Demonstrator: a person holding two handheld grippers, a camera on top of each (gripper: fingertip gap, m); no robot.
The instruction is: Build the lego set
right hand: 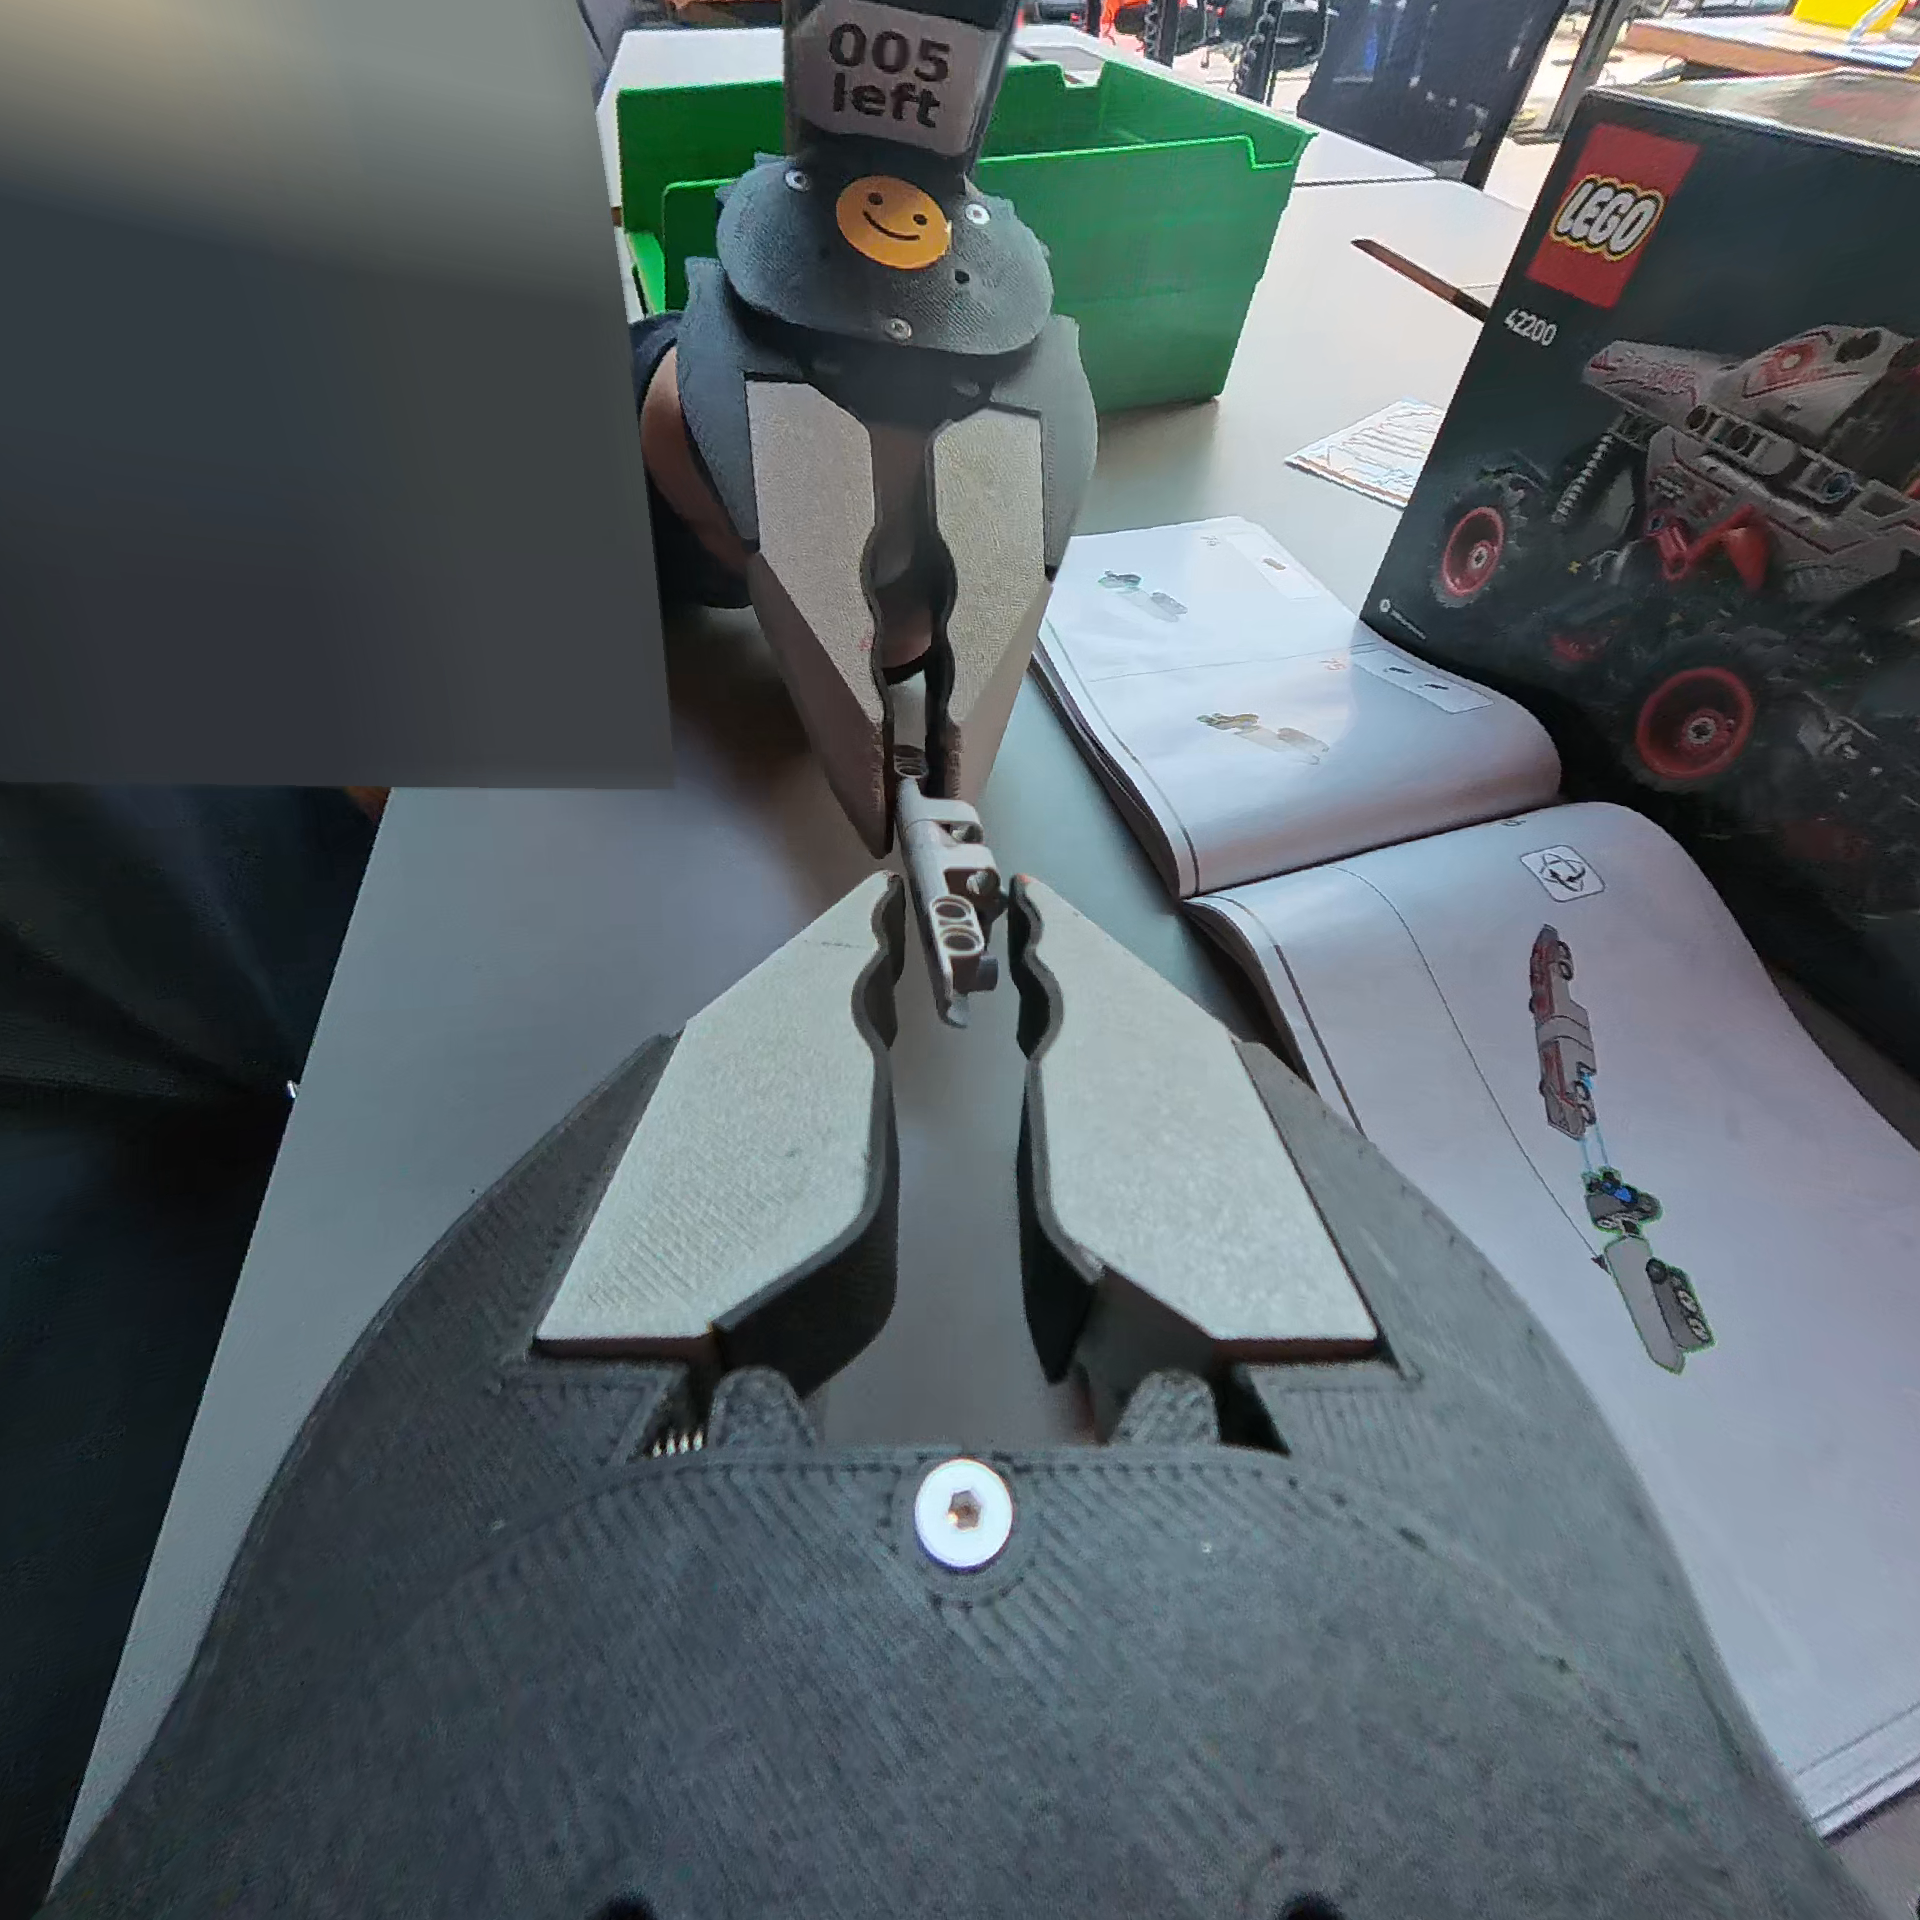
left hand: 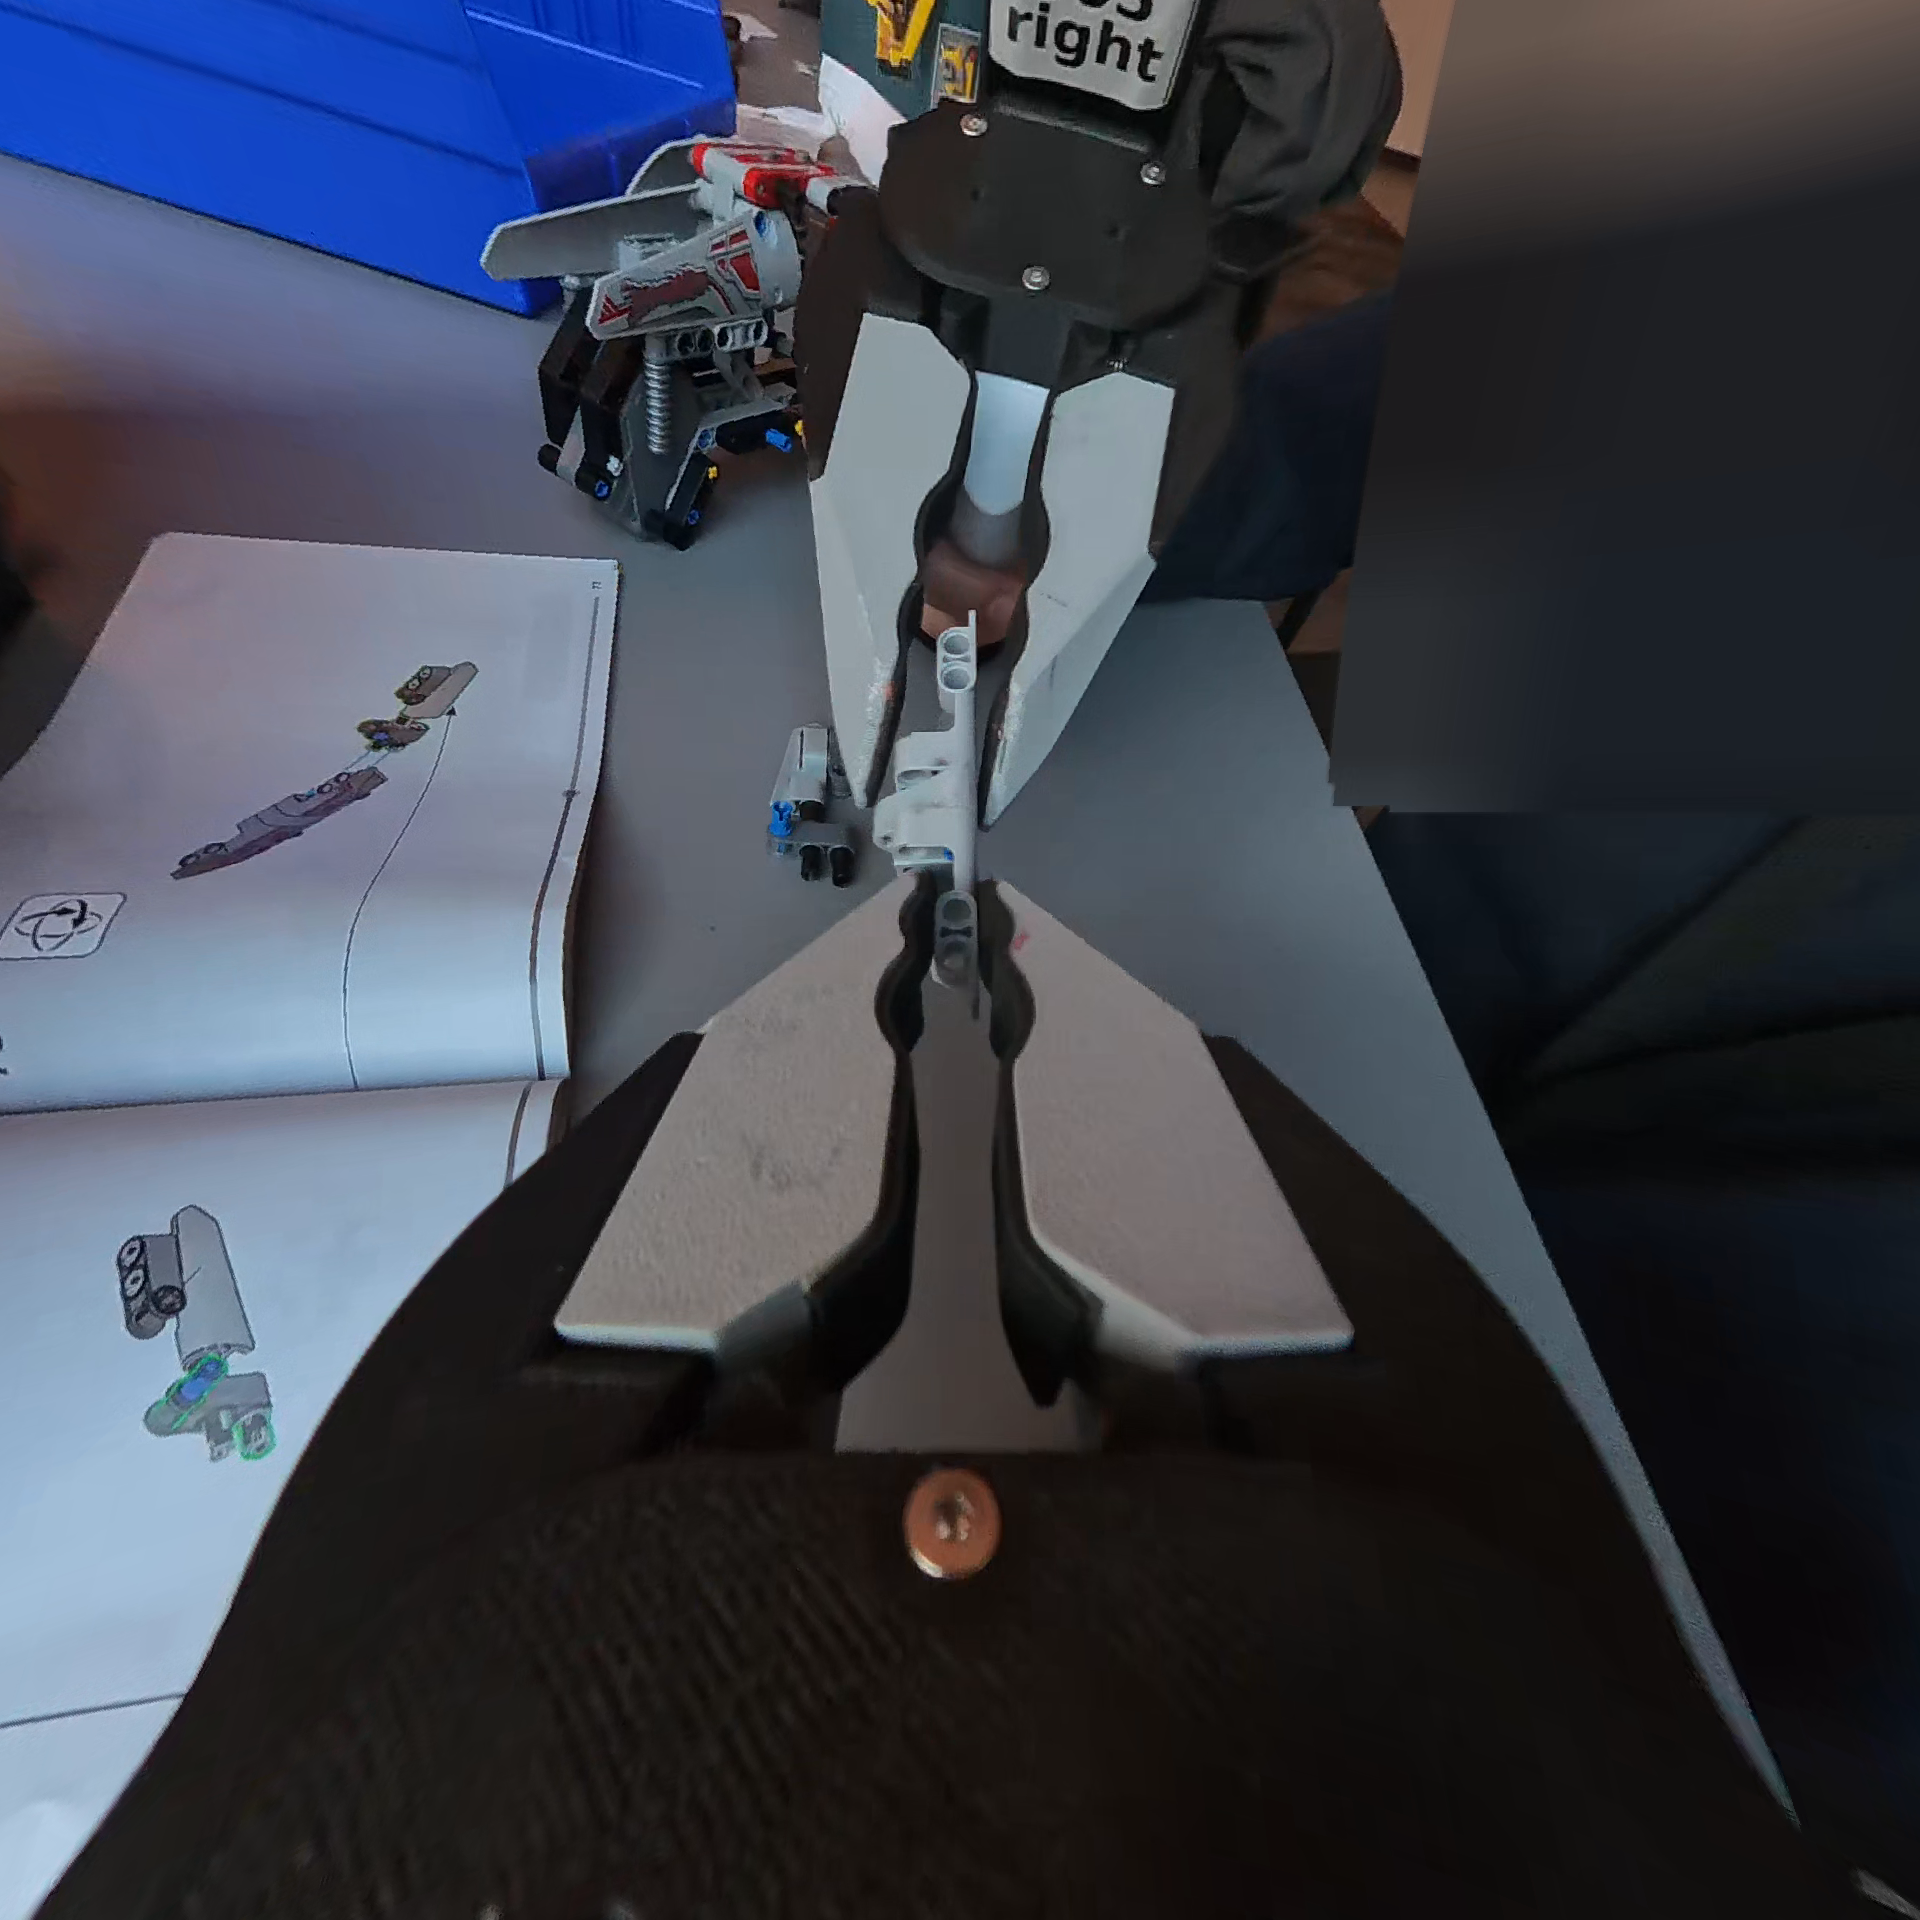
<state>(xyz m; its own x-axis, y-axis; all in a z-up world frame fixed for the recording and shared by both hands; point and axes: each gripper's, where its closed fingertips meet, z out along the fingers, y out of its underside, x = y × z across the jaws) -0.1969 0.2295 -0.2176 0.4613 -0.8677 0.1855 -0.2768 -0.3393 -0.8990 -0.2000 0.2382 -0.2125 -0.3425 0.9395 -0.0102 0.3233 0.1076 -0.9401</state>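
Note:
A slim light-grey Lego sub-assembly (left hand: 925,800) with pin holes hangs above the grey table (left hand: 1195,831), between my two grippers, which face each other tip to tip. My left gripper (left hand: 951,894) is shut on one end of it. In the right wrist view the left gripper (right hand: 914,821) pinches the far end of the same piece (right hand: 951,925). My right gripper (right hand: 956,883) is open, its jaws straddling the near end with a gap on each side. It also shows in the left wrist view (left hand: 928,816).
A part-built grey and red truck model (left hand: 675,343) stands at the back by a blue bin (left hand: 364,125). A small grey sub-assembly (left hand: 810,800) lies on the table. The open instruction booklet (right hand: 1558,1143), set box (right hand: 1714,468) and green bin (right hand: 1143,229) are nearby. My two grippers' fingertips are within a few centimetres of each other.

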